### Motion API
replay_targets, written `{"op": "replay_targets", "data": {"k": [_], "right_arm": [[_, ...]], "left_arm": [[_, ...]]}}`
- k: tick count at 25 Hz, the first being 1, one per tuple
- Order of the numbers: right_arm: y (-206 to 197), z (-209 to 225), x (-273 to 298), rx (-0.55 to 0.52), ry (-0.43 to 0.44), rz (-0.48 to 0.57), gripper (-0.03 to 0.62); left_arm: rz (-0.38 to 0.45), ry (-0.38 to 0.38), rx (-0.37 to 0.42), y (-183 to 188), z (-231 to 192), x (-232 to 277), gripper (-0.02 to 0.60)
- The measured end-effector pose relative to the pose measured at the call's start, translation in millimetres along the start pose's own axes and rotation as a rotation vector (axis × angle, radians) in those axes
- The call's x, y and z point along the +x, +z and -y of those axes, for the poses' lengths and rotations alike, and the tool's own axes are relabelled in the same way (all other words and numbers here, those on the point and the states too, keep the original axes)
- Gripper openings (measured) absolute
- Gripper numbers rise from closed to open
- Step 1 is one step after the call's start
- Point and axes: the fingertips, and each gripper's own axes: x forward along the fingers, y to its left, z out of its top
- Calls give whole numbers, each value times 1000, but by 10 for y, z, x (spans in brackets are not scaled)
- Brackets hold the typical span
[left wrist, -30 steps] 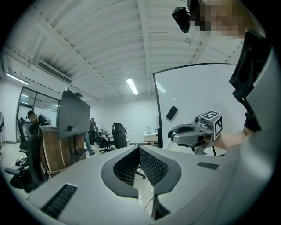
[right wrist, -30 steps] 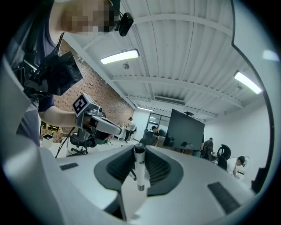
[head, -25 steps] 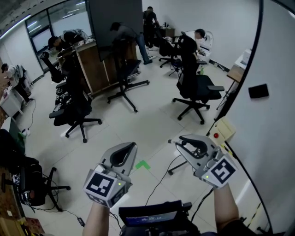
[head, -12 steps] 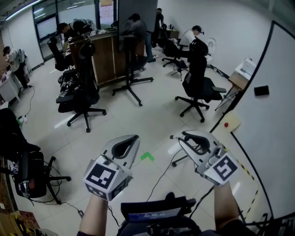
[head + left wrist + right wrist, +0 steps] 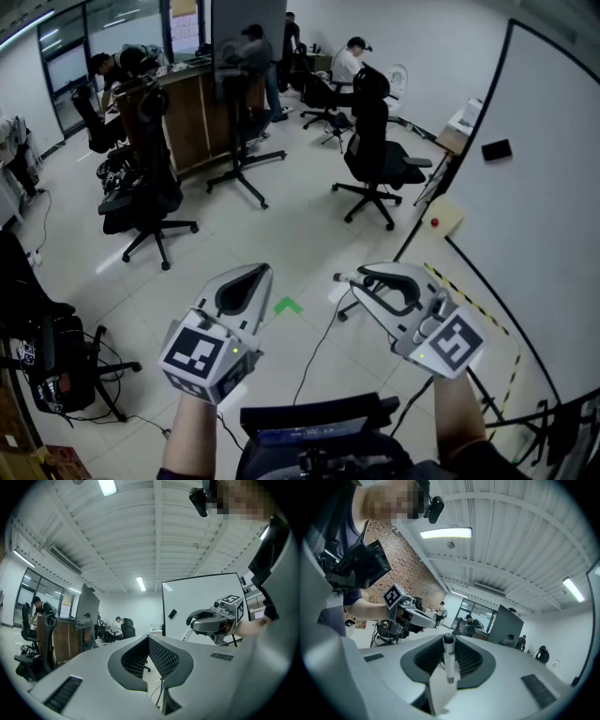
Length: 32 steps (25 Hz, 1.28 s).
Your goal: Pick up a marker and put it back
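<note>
Office floor (image 5: 281,253) under me, whiteboard (image 5: 548,234) off to the right of my right gripper (image 5: 352,281). Step 1 of 2 looks done: the right jaws are clamped on the marker (image 5: 449,660), pinched between the pads near the jaw tips, and the left gripper (image 5: 255,274) alongside is closed on nothing. Put-back is what's left, by my read, and I see no tray or holder ahead of either gripper yet.

Marker (image 5: 449,660) lower end hidden in right claw (image 5: 449,645), whiteboard (image 5: 539,197) cut by frame edge (distant people (image 5: 251,52) tiny)
</note>
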Motion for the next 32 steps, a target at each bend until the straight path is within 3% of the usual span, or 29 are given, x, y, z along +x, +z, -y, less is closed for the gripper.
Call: {"op": "replay_targets", "data": {"k": [10,17,24,32], "right_arm": [[-325,-55,-1241,23,62,37,92],[-584,-24,-2061,129,143,119,92],[-668,-115,-2244,189,203,160,92],[-418,-541,-2123,149,196,137,92]], "left_arm": [[-17,36,44,10,1314,295,-3],[-43,148,37,-118,2114,362,-3],[-95,219,49,-150,2319,72,-3],[-123,201,40,-272,2249,-415,-3]]}}
